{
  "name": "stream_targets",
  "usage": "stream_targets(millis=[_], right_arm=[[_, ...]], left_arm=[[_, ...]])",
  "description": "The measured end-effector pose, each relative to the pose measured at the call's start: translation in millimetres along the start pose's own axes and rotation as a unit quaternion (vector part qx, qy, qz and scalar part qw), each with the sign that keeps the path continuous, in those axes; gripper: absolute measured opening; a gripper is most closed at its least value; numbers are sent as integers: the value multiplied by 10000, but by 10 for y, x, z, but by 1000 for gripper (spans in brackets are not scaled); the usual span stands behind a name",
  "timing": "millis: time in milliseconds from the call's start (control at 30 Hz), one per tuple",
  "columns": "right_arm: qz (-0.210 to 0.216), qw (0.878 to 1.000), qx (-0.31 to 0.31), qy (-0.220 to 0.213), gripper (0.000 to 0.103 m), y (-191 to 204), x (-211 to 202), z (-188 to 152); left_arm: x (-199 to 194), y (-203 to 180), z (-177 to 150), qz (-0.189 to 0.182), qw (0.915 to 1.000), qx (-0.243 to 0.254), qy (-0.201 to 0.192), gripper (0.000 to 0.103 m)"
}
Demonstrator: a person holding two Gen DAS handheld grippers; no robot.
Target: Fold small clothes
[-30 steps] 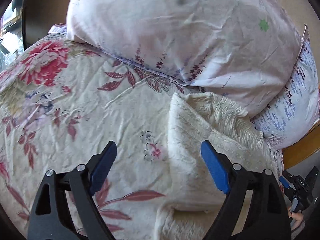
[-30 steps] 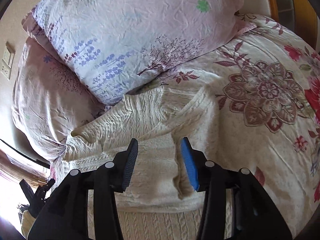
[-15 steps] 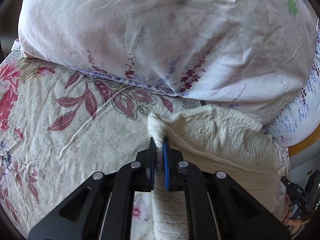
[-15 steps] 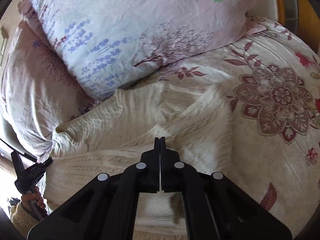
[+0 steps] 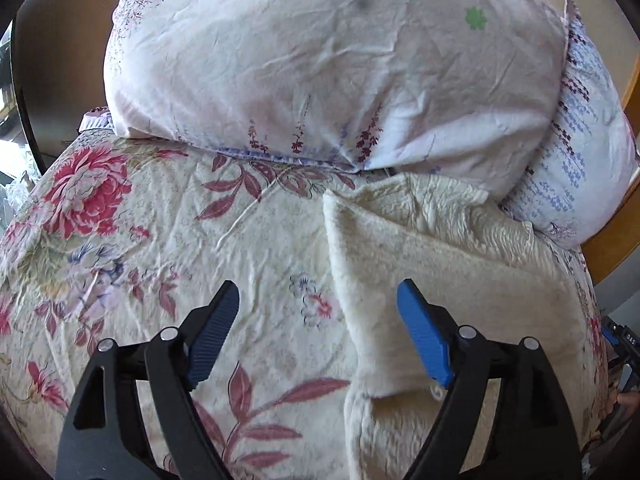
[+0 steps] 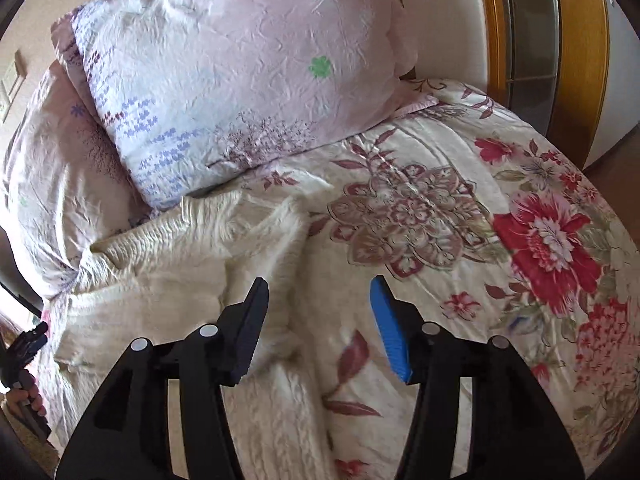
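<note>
Cream knit sweater (image 5: 440,264), floral bedspread (image 5: 160,232), pillows (image 5: 320,60)

— What carries everything here?

— A bed (image 5: 168,240), spread with a cream floral cover of red blooms and maroon leaves.

— And lying on it?

— A cream knitted garment (image 5: 432,264), partly folded, on the side near the pillows. Its far edge touches the big pale pillow (image 5: 328,64), which lies across the head of the bed.

— Only one pillow?

— A second pillow (image 6: 52,184) lies beside it, partly under the first; where its lower edge ends is probably hidden by the knit.
</note>
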State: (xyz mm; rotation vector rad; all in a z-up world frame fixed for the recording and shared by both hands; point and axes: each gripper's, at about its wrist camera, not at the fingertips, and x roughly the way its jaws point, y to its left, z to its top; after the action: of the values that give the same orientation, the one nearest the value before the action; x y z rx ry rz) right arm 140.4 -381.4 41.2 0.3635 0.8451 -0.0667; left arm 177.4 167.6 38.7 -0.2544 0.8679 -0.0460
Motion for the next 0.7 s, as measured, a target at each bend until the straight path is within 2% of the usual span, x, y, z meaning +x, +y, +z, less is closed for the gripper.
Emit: stream_targets(millis=[133,300,433,500,567,600,700], right_arm=[[-143,9962,-777,363,54,129,101,-277],[-373,9874,-1487,398,44,389,247,-441],[-470,9869,-1527,243,37,470,328,-359],[-480,9844,-1673,260,24,534,375,-338],[-548,9811,-1843,237,14,584,390,-344],[-669,9807,-1829,197,13,580,384,-350],[-880,9897,-1112,194,10,369,371,-300]], left_arm=[[-258,29,-435,-47,9996,197,189,84],[-303,-11,-775,-12,9987,294,413,84],[-283,-59,-871,121,9984,370,420,84],[-261,-99,-885,223,9980,439,390,84],[-233,-137,-892,348,9974,516,370,84],[-218,-149,-894,413,9970,549,366,84],[-191,-155,-878,569,9963,551,337,84]])
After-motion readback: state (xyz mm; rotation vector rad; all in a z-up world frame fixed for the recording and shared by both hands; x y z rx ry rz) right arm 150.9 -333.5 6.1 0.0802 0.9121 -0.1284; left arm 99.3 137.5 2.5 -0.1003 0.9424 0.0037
